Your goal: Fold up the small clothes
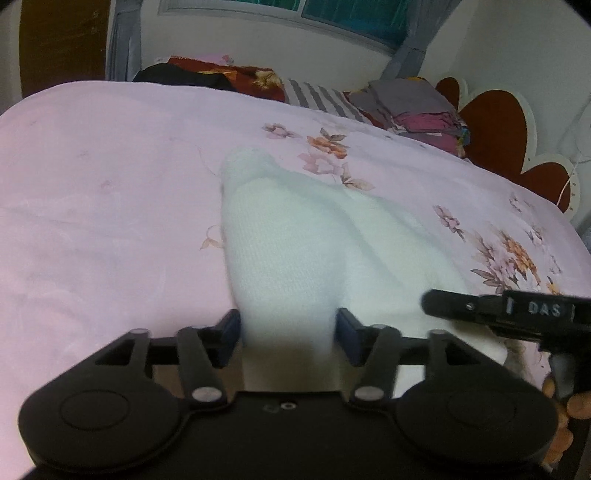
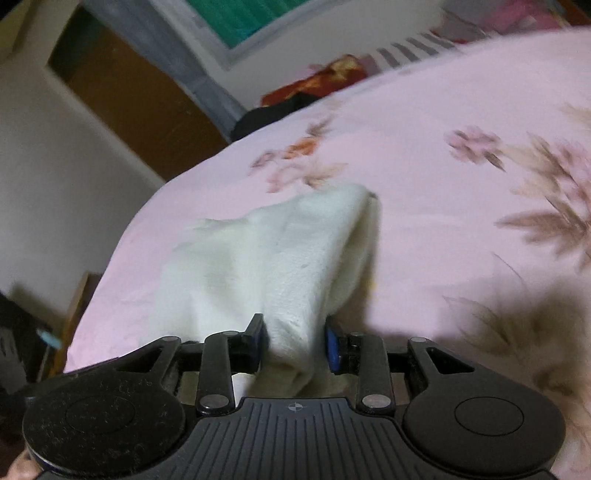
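A small white knitted garment [image 1: 291, 240] lies on the pink floral bedsheet [image 1: 110, 184], its near edge lifted. My left gripper [image 1: 288, 334] is shut on the near left part of the white garment. My right gripper [image 2: 295, 343] is shut on another part of the same garment [image 2: 280, 258], which bunches up between its blue pads [image 2: 331, 347]. The right gripper's black body [image 1: 517, 314] shows at the right of the left wrist view, close beside the left one.
A pile of folded and loose clothes [image 1: 413, 110] lies at the far side of the bed, by a red and white headboard [image 1: 498, 125]. A window with grey curtains [image 1: 332, 14] is behind. The bed's left edge [image 2: 110, 258] drops to the floor.
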A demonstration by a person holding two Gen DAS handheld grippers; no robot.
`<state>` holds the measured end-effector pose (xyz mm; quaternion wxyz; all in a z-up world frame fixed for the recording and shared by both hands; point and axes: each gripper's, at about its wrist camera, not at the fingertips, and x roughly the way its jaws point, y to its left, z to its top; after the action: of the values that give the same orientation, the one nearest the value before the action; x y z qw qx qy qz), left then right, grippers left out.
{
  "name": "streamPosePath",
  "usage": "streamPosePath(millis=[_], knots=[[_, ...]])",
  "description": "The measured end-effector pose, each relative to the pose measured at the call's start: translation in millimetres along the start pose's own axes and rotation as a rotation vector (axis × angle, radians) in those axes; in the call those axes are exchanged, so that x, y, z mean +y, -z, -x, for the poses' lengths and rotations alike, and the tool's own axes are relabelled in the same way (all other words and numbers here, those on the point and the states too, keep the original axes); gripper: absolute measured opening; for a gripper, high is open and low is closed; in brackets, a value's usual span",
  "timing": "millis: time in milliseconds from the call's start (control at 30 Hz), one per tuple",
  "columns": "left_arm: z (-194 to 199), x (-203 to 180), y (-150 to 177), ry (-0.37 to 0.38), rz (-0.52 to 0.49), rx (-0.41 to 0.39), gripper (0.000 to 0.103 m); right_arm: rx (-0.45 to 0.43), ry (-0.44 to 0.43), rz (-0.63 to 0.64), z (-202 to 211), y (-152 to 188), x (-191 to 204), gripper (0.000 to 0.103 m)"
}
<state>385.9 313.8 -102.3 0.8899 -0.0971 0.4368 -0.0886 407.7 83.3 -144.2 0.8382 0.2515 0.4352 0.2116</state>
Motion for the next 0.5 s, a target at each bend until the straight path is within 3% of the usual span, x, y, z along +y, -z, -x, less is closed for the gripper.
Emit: streamPosePath(millis=[133,300,500], knots=[[6,4,-3,-0.003,0.021,0.011,0.068,-0.019,0.043,0.039,6,1,1,0.036],[29,-1,-11,-0.015,-0.021,-0.093,0.062,-0.097,0.094,0.156,24,-8,27,0.036],[5,-14,-38,-0.031,-0.074,-0.129,0.048,-0.139,0.167,0.335,-7,-22,65,0.036]])
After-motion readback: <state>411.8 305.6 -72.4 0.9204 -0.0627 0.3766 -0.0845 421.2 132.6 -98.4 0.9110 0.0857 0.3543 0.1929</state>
